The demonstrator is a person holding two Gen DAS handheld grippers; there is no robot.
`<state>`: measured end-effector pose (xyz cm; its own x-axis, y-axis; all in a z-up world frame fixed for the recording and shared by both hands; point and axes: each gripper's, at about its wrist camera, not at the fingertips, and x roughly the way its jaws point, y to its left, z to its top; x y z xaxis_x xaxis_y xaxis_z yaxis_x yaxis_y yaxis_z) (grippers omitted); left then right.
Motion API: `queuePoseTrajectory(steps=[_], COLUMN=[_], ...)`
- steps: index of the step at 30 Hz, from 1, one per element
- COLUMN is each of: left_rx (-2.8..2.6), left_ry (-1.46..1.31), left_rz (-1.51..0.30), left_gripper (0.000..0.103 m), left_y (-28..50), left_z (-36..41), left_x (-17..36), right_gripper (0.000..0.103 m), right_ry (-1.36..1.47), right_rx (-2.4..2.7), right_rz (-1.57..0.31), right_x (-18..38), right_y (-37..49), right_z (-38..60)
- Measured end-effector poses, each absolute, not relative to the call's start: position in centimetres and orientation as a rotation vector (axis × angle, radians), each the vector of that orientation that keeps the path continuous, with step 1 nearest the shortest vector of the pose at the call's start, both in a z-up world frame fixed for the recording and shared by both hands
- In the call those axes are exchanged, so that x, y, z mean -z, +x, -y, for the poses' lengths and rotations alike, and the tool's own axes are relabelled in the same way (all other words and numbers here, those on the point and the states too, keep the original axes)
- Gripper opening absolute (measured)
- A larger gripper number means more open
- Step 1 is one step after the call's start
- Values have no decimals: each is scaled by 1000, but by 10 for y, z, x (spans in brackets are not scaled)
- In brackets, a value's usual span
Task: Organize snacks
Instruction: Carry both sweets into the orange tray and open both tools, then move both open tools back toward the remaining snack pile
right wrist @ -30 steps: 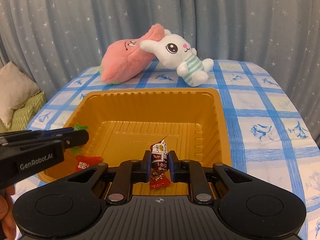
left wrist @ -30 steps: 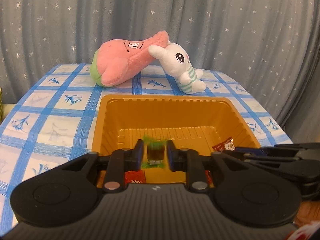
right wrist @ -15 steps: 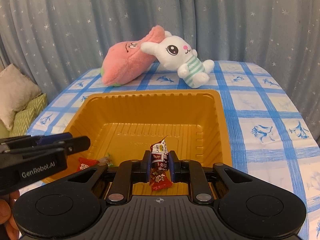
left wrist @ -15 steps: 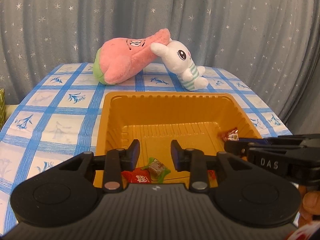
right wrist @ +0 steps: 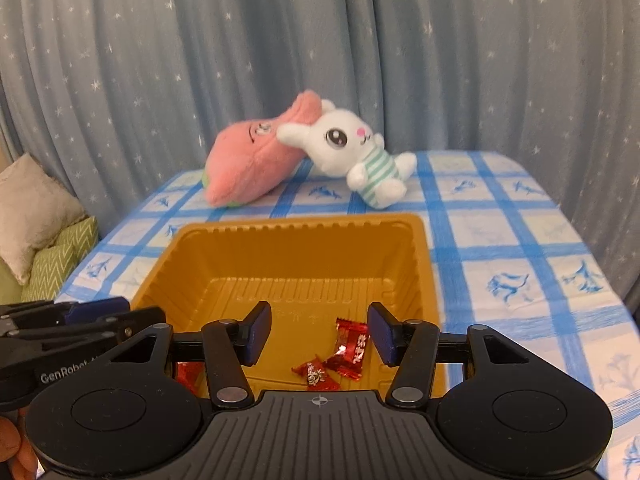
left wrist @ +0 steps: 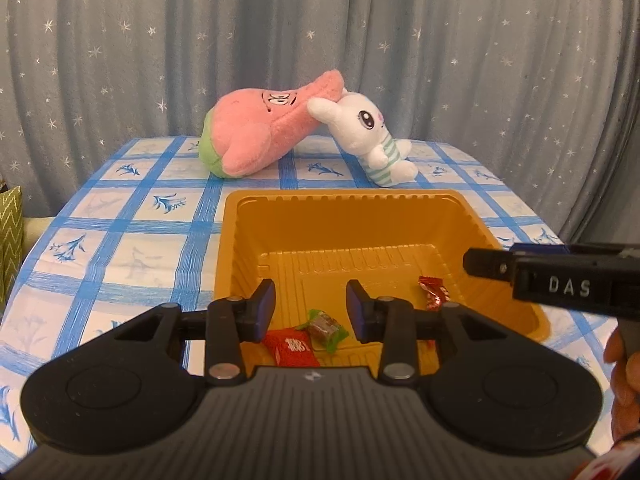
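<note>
Both cameras ride just behind their fingers, tilted down, close over the near rim of the orange tray (left wrist: 344,200), facing the starry curtain (left wrist: 280,40). The left view looks from the tray's left side, the right view from its right; both share the tray, the checked table (right wrist: 520,232) and two plush toys (right wrist: 340,148)

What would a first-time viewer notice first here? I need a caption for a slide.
The orange tray mid-table, with wrapped candies on its near floor beneath both opening, empty grippers. Behind it, a pink plush leans against a white bunny plush before the starry curtain.
</note>
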<state>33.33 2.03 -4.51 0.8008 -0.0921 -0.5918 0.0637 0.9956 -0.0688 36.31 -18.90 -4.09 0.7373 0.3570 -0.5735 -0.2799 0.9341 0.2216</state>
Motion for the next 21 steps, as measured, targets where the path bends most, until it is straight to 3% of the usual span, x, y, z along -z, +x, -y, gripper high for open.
queuePoseTrajectory(steps=[11,21], left_rx=[92,102], left_ry=[-69,-89], left_rz=[-607,-651], left_gripper=[39,45], left_y=[252,166], left_z=[-14,-7], left_x=[23,26], right_gripper=[54,54], right_ry=[142,141], right_rx=[-324,-287], right_rz=[-609,-678], right_x=[22,40], right_y=[281,185], right_z=[214,235])
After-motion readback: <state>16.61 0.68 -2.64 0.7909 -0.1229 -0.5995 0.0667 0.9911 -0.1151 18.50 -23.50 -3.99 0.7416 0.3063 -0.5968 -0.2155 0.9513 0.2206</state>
